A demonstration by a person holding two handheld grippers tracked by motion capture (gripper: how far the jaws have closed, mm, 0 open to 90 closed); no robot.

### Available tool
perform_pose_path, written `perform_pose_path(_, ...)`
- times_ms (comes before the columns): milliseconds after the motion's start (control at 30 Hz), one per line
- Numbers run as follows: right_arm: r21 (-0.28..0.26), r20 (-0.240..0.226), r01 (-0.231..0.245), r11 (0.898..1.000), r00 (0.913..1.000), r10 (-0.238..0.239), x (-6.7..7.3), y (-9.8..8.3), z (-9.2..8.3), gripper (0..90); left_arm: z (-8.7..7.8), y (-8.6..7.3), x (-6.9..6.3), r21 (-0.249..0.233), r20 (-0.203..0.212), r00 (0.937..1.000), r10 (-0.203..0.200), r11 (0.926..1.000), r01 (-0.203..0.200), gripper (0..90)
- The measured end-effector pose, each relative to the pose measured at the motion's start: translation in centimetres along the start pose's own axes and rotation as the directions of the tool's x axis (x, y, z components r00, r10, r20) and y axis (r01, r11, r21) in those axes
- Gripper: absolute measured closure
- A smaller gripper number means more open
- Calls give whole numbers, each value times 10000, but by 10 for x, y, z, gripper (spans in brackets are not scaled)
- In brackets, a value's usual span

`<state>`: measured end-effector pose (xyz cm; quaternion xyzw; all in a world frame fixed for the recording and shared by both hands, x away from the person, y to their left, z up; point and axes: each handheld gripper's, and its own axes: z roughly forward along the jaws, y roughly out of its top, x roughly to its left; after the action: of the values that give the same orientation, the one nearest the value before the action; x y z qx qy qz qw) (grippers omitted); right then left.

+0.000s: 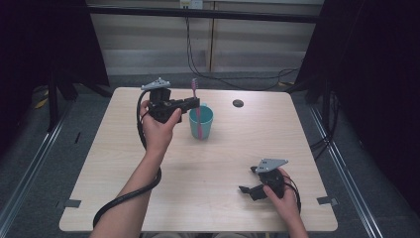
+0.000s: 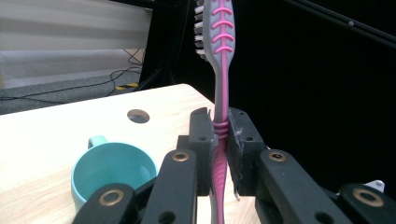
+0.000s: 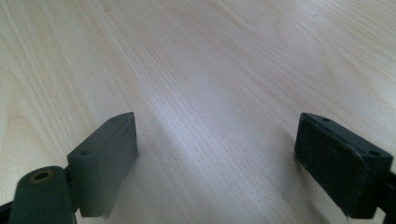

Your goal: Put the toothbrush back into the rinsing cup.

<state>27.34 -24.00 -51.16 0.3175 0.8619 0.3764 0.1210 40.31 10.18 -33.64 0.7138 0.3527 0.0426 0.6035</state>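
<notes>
L gripper (image 2: 223, 135): jaws pinching pink toothbrush (image 2: 221, 70) mid-handle, upright, bristles up; brush end dips into teal mug (image 1: 201, 123) on table (image 1: 223, 163), far-centre. R gripper (image 1: 250, 190): jaws spread, nothing btwn, resting low on table, near-right, well apart from mug.

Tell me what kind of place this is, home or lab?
Most likely a lab or recording rig, not a home. A bare wooden table stands between dark curtains, cables run loose across the floor behind it, and a metal bar crosses overhead. The props are few: a teal cup and a pink toothbrush.
</notes>
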Motion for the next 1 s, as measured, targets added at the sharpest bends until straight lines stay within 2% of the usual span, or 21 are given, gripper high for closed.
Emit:
perform_pose_path(233,6,27,5,10000,10000,-5,0,0,0,128,4,5,2,-31,-93,9999,109,9999,-109,815)
perform_pose_path(500,-7,40,31,10000,10000,-31,0,0,0,128,9,10,5,-167,-19,10000,65,9998,-66,815)
perform_pose_path(1000,-11,41,35,10000,10000,-35,0,0,0,128,16,17,15,-248,-310,9993,202,9995,-210,815)
